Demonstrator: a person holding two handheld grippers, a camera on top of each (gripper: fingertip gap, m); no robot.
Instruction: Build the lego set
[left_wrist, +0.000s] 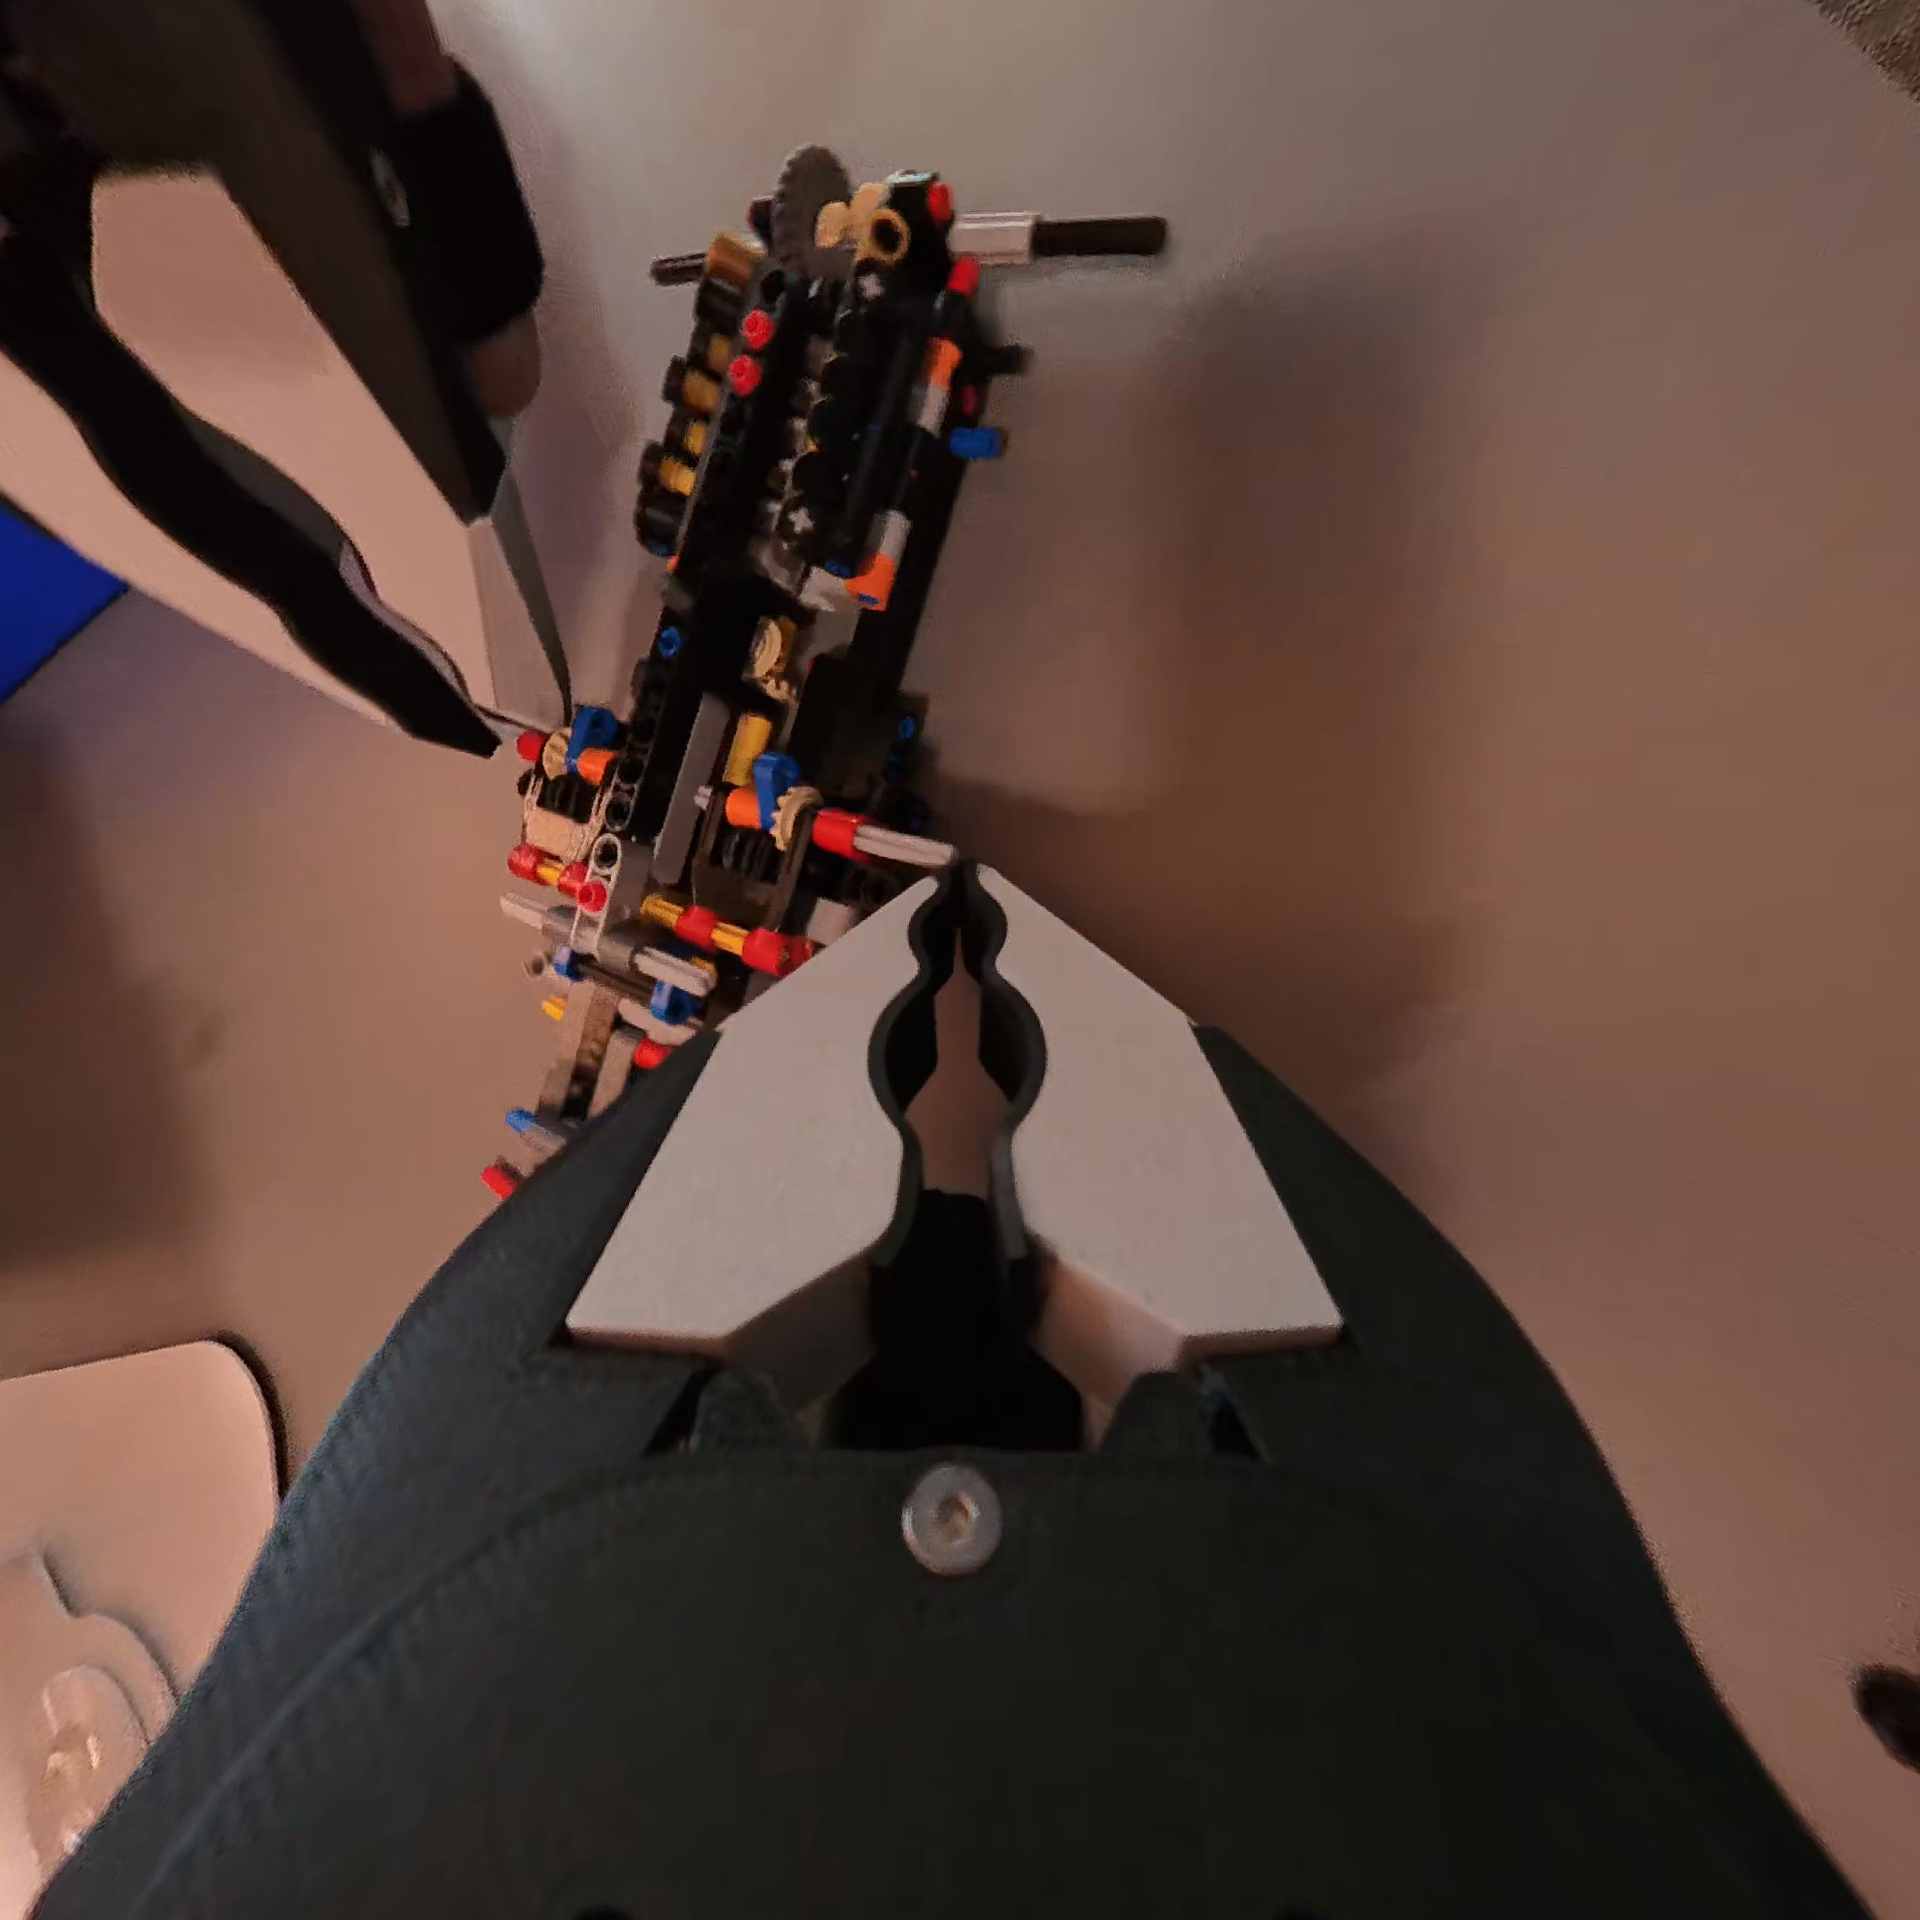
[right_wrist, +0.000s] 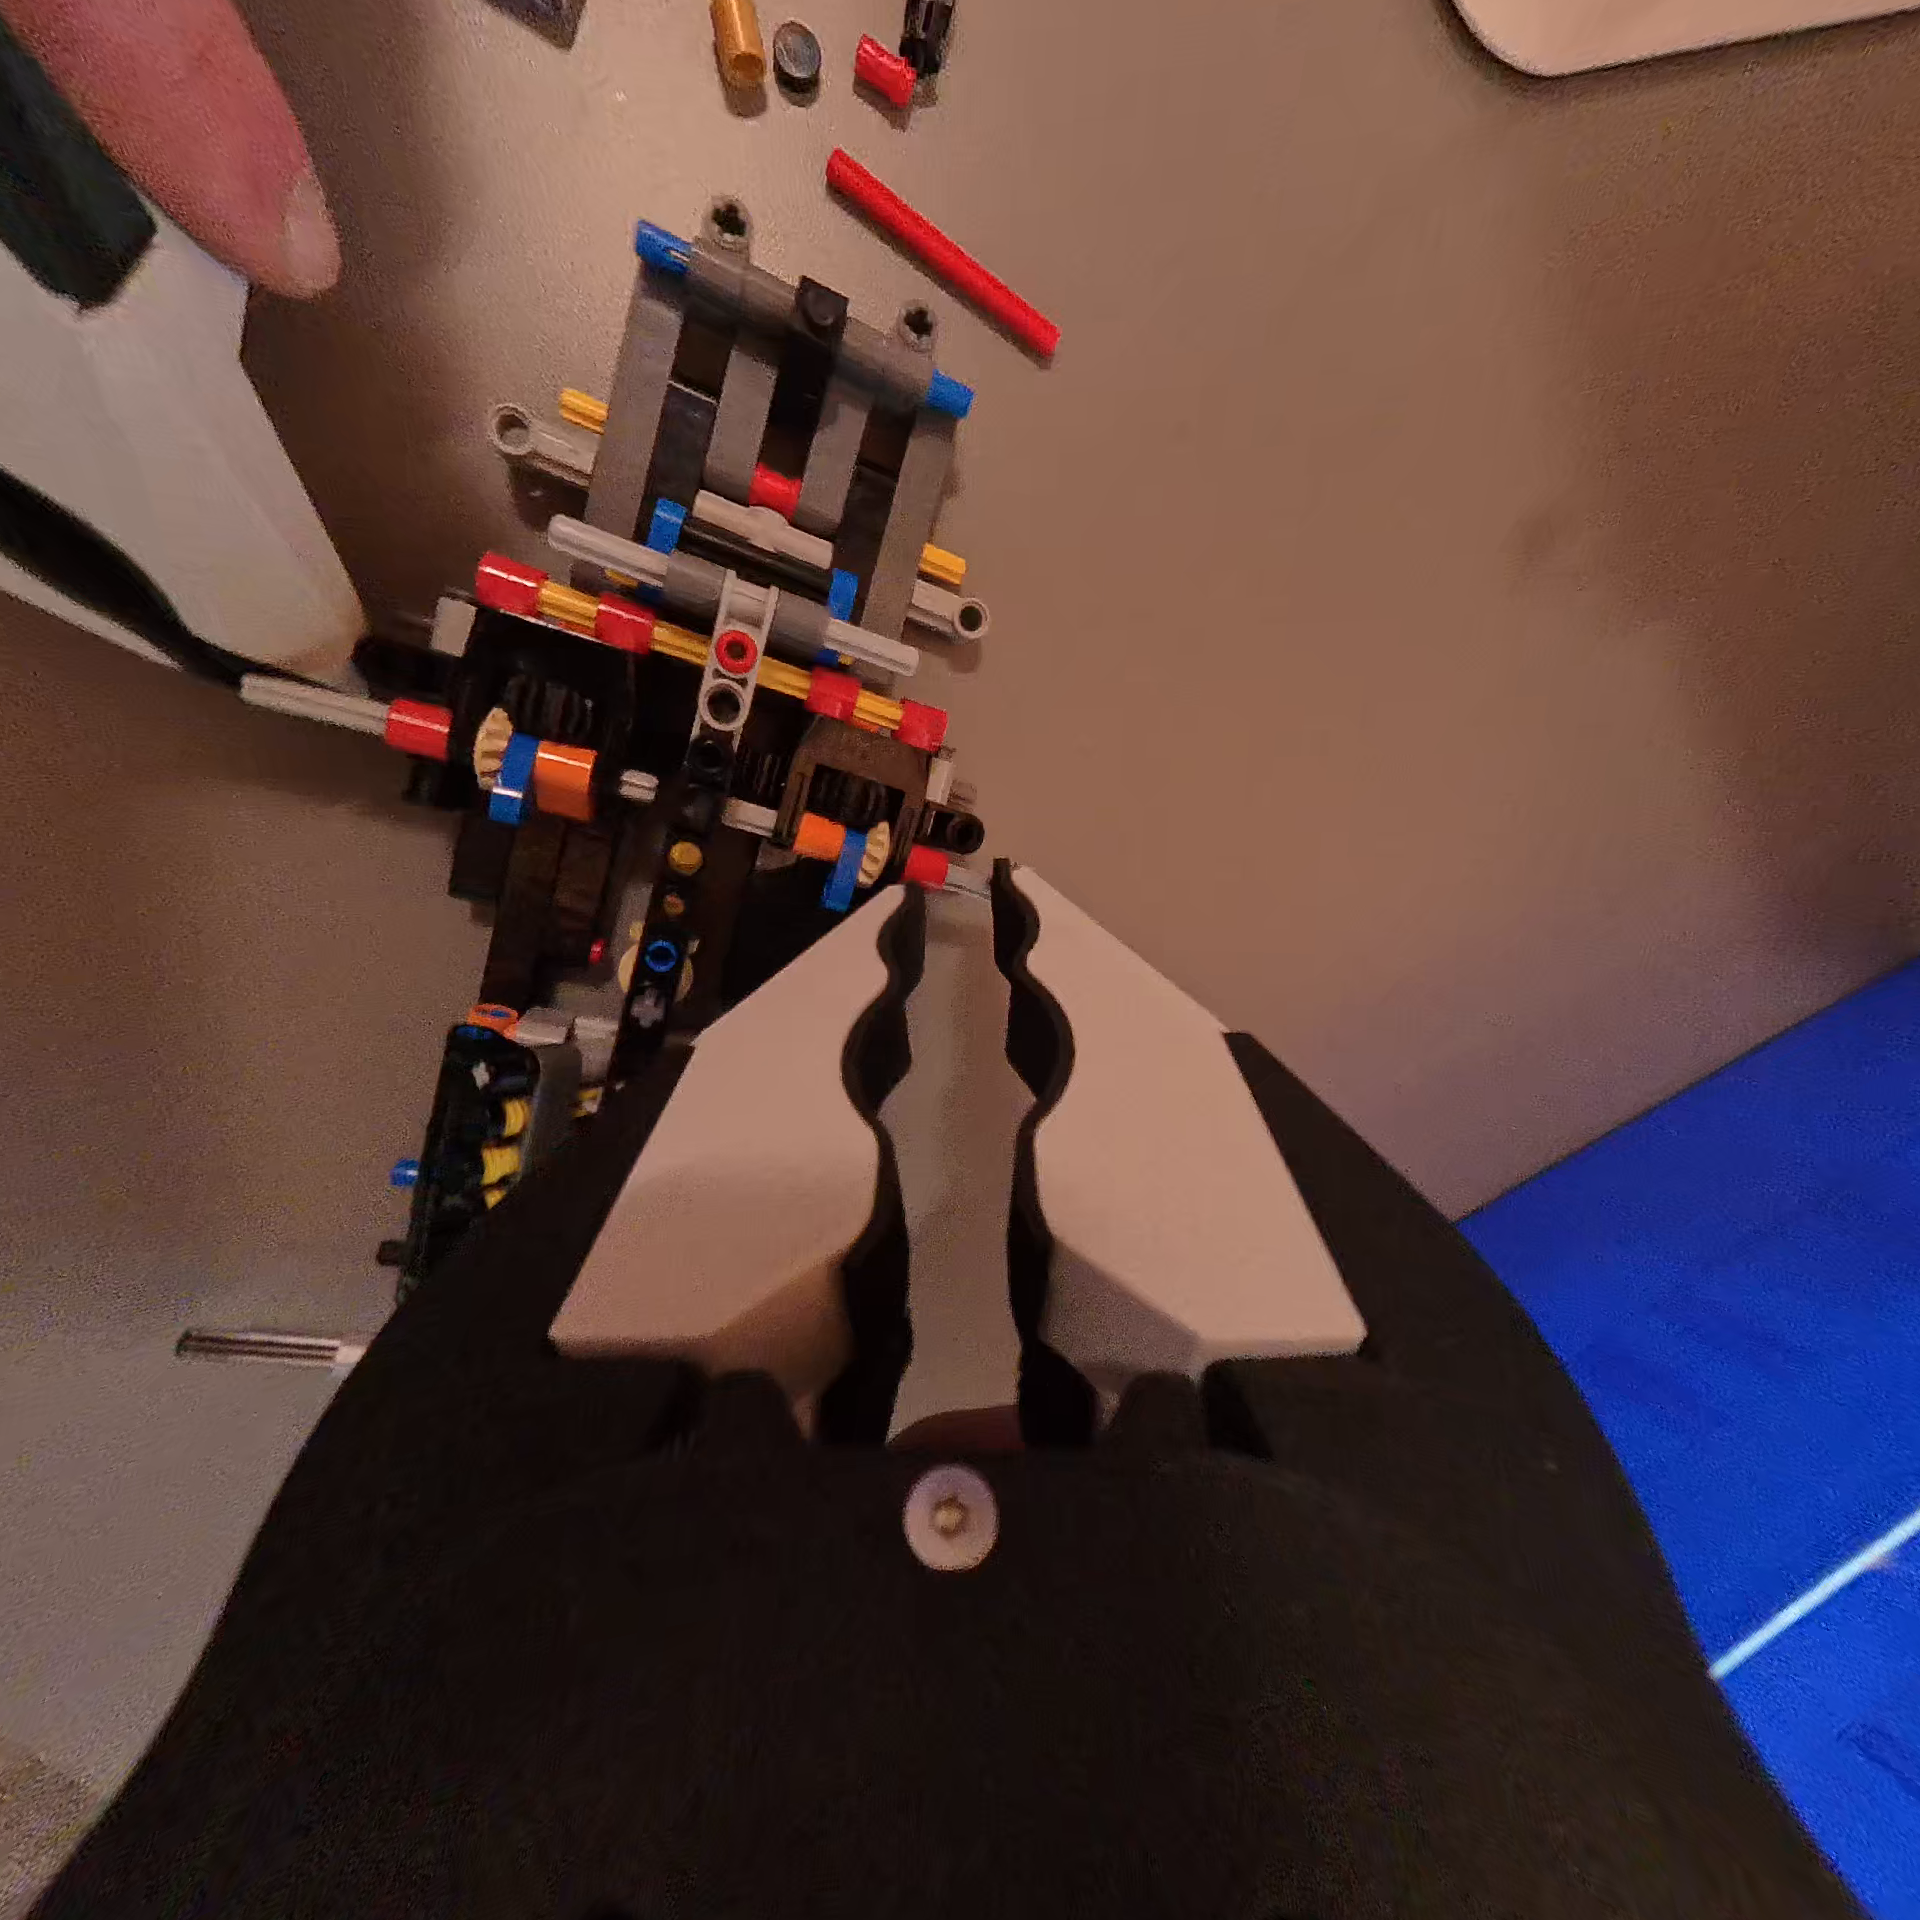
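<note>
Both grippers (left_wrist: 958, 878) (right_wrist: 956, 883) — tips at lego model (left_wrist: 769, 582) axles

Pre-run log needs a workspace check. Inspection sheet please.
Surface: beige table, bare on the right.
Job's things: long lego model lying flat, axles sticking out both sides.
Clutter: loose long red axle, gold cylinder, short red piece, beyond the model.
Grippers: left gripper shut, apparently pinching the grey axle end; right gripper narrowly open beside a red bush.
Cables: nothing seen.
Surroundings: blue area past the table edge; white rounded object; a person's finger.
</note>
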